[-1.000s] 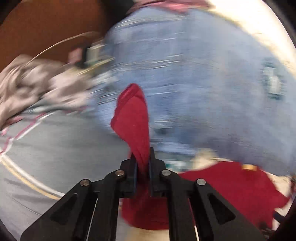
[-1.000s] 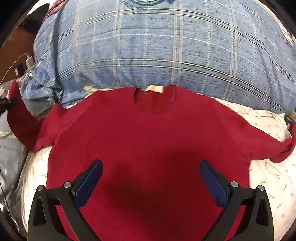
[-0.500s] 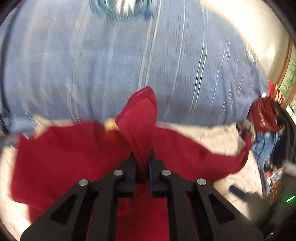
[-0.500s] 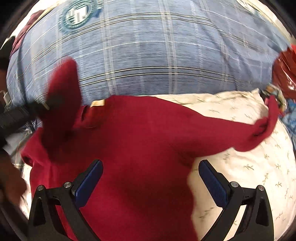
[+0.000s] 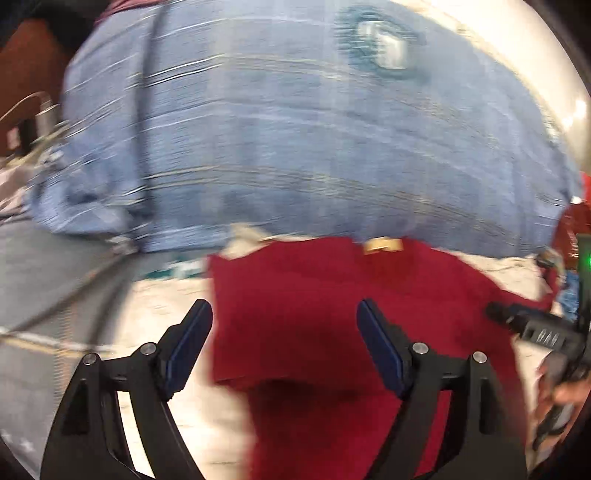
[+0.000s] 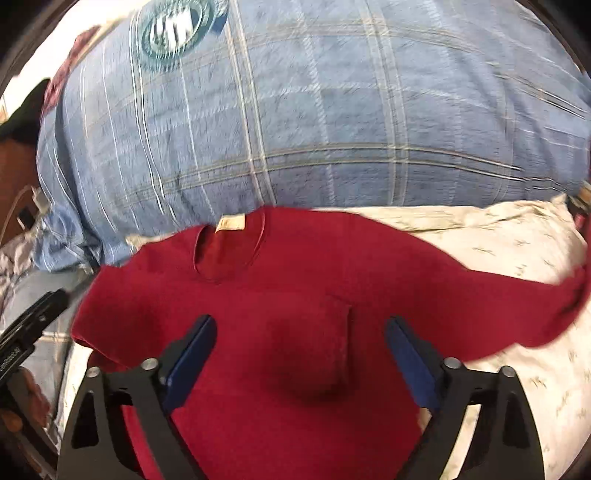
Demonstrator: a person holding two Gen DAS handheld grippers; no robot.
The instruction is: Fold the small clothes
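A dark red long-sleeved shirt (image 6: 295,280) lies flat on a white floral sheet (image 6: 517,243), collar and tan label (image 6: 231,223) at the far side. Its left sleeve is folded across the chest, cuff end (image 6: 332,332) near the middle. Its right sleeve (image 6: 535,306) stretches out to the right. My right gripper (image 6: 299,347) is open and empty, just above the chest. My left gripper (image 5: 284,332) is open and empty above the shirt's folded left edge (image 5: 295,317). The right gripper's tip (image 5: 528,325) shows at the right of the left wrist view.
A big blue plaid pillow (image 6: 314,122) with a round badge (image 6: 173,29) lies behind the shirt. A grey cover (image 5: 55,280) with cables lies to the left. Crumpled clothes (image 6: 11,258) sit far left, and a red item (image 5: 569,229) at the right edge.
My left gripper carried the left sleeve across the shirt, let it go on the chest and opened, then drew back to the left. My right gripper stayed open and shifted a little.
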